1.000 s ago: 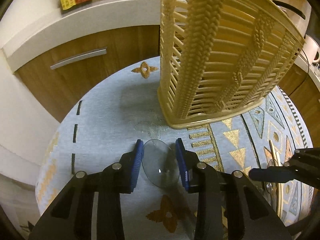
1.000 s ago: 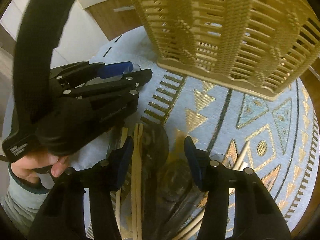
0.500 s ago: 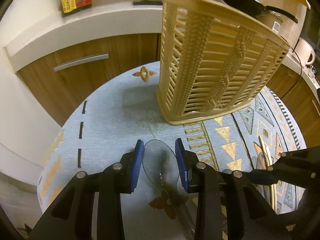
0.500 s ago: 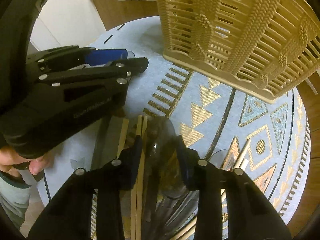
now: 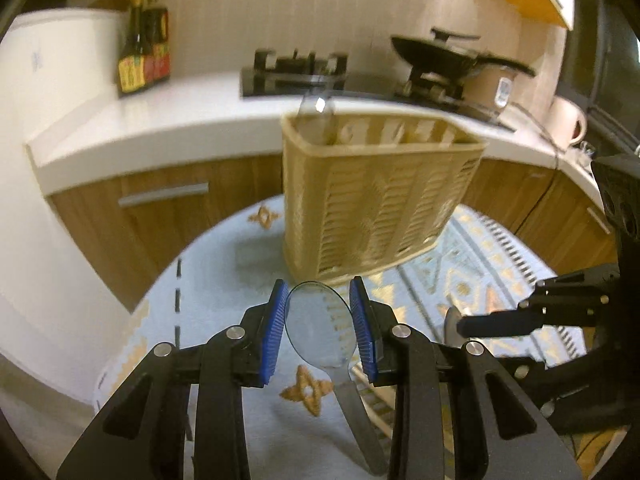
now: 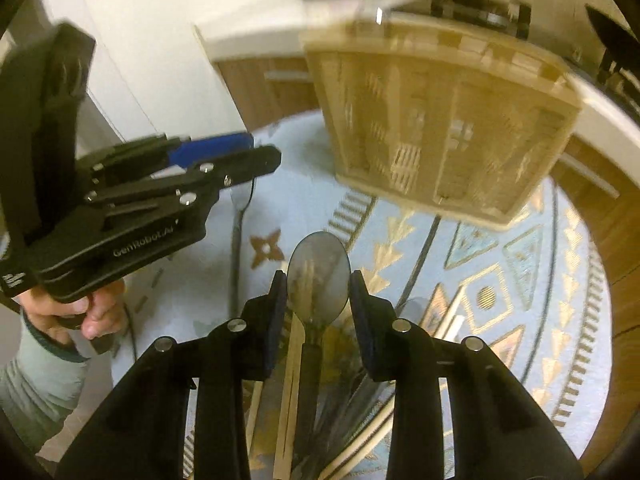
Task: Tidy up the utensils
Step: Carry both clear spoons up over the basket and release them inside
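Note:
My left gripper (image 5: 319, 312) is shut on the bowl of a clear plastic spoon (image 5: 320, 332), whose handle hangs down toward me. In the right wrist view the left gripper (image 6: 260, 156) is at the left, with that spoon's handle (image 6: 239, 224) dangling below it. My right gripper (image 6: 319, 292) is shut on the bowl of a darker clear spoon (image 6: 319, 268), held above loose chopsticks (image 6: 292, 380). From the left wrist view, the right gripper (image 5: 460, 325) shows side-on. The tan woven basket (image 5: 380, 200) (image 6: 440, 128) stands ahead of both grippers, with one clear utensil (image 5: 316, 114) sticking out of it.
A round table with a pale blue and gold patterned cloth (image 5: 224, 312) (image 6: 500, 280) carries everything. Behind it runs a white kitchen counter (image 5: 180, 120) with sauce bottles (image 5: 142, 60), a gas hob (image 5: 296, 72) and a wok (image 5: 444, 56). A person's hand (image 6: 92, 312) grips the left tool.
Both grippers rose with their spoons, so the basket's rim and the counter came into view. The right gripper's jaws closed onto the spoon bowl and lifted it off the chopsticks.

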`<state>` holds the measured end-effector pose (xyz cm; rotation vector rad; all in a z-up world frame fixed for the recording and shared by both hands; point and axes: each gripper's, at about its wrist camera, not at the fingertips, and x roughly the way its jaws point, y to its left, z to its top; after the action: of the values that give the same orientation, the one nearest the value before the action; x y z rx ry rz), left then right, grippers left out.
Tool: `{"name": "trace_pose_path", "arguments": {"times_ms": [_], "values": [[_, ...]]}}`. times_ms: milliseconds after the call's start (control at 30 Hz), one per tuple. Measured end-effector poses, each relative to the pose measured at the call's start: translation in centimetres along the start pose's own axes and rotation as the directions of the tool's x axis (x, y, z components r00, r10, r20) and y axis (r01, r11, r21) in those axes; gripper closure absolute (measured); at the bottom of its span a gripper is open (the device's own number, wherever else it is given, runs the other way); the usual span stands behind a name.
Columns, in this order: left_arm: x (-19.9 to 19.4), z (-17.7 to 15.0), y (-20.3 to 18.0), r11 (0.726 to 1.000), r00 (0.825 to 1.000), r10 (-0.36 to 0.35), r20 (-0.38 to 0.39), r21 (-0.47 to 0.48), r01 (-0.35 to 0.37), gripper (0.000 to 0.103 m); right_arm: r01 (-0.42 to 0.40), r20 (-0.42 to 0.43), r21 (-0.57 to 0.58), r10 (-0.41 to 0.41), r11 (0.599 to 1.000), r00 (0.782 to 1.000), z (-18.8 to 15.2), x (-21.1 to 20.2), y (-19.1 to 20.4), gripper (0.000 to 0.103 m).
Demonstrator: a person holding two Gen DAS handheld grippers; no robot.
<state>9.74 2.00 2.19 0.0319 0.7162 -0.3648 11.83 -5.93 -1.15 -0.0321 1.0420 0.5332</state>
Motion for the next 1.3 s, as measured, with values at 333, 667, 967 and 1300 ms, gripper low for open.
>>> {"name": "trace_pose_path", "arguments": {"times_ms": [333, 667, 967, 1300], "values": [[-5.0, 2.6, -2.4, 0.998, 0.981, -0.054, 0.184, 0.026, 0.050, 0.073, -0.029, 0.311, 0.004, 0.027, 1.000, 0.950, 0.7, -9.7, -1.7, 0.074], [-9.3, 9.2, -2.8, 0.999, 0.917, -0.032, 0.398, 0.025, 0.024, 0.073, 0.156, 0.657, 0.107, -0.187, 0.982, 0.730, 3.6, -16.2, -3.0, 0.074], [-7.6, 13.4, -4.7, 0.999, 0.861, 0.023, 0.508, 0.013, -0.035, 0.073, 0.302, 0.781, 0.210, -0.345, 0.930, 0.521, 5.8, -16.8, -5.9, 0.074], [-1.9, 14.1, -3.9, 0.999, 0.863, 0.041, 0.504, -0.018, -0.037, 0.073, 0.335, 0.769, 0.226, -0.379, 0.915, 0.515, 7.1, -13.2, -8.3, 0.074]]}}
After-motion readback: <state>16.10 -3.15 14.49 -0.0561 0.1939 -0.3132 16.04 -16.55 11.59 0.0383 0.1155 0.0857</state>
